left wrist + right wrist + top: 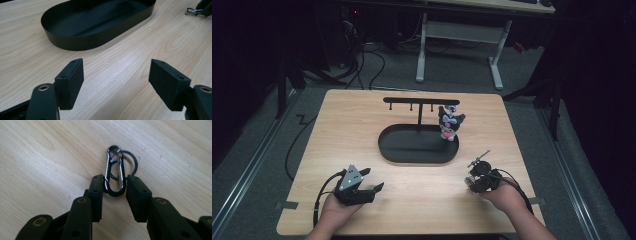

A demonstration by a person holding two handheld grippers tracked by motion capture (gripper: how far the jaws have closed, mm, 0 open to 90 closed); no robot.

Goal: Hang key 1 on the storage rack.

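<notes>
desk (362, 120) of pale wood carried a black oval tray (392, 150) at its middle, with a black hanging rack (419, 101) rising from the tray's far side and a small dark plush charm (449, 124) dangling from the rack's right end. left gripper (371, 181) lay low near the desk's front edge, held in a hand, its fingers (72, 80) spread wide over bare wood and holding nothing, pointed toward the tray. right gripper (113, 192) rested at the front right of the desk, well apart from the tray, its fingers (96, 195) closing around the lower loop of a black carabiner clip (115, 170); a thin gap seemed to remain on the right side, so the pinch looked not quite complete. a dark key ring (130, 161) was threaded through the clip's top, and both lay flat on the wood. the step in hand appeared to be the pickup of the clip. the next move would likely call for a firm squeeze, a lift clear of the desk, and a carry toward a free peg on the rack.
</notes>
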